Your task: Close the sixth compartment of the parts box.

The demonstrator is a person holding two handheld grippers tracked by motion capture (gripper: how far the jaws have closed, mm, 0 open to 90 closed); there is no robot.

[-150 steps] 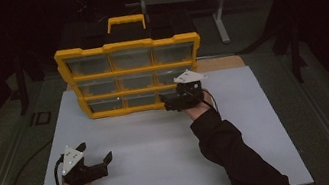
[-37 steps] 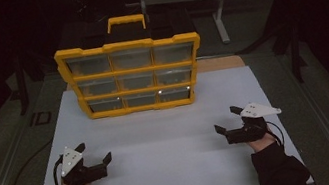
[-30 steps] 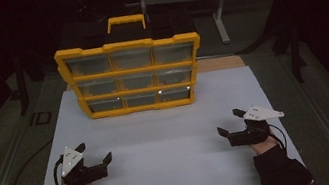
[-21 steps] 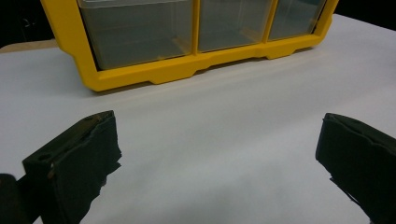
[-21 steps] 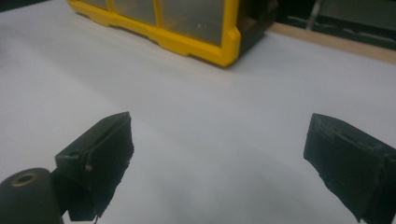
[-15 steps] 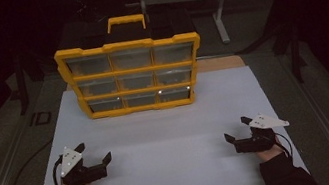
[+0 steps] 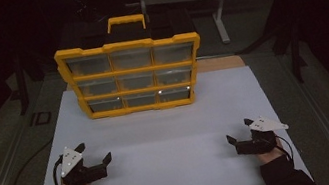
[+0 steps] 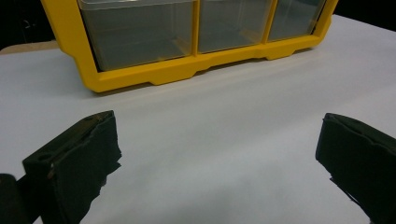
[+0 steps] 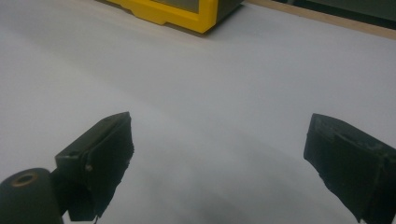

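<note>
In the high view, the yellow drawer organizer (image 7: 131, 75) stands upright at the upper middle of the frame, at the far edge of the white bench (image 7: 171, 142). It has nine clear plastic drawers in three rows and a yellow handle on top; its long axis runs left to right. The left claw (image 7: 96, 159) rests in the lower left, the right claw (image 7: 238, 133) in the lower right. Both are spread and hold nothing, well apart from the organizer, which lies forward and between them. I judge the left one a little nearer.

In the left gripper view, the organizer's bottom row fills the upper frame, a smooth yellow frame around cloudy drawers, beyond the wide-spread black jaws.

In the right gripper view, one yellow corner sits at the upper middle, above matte white bench and spread jaws.
</note>
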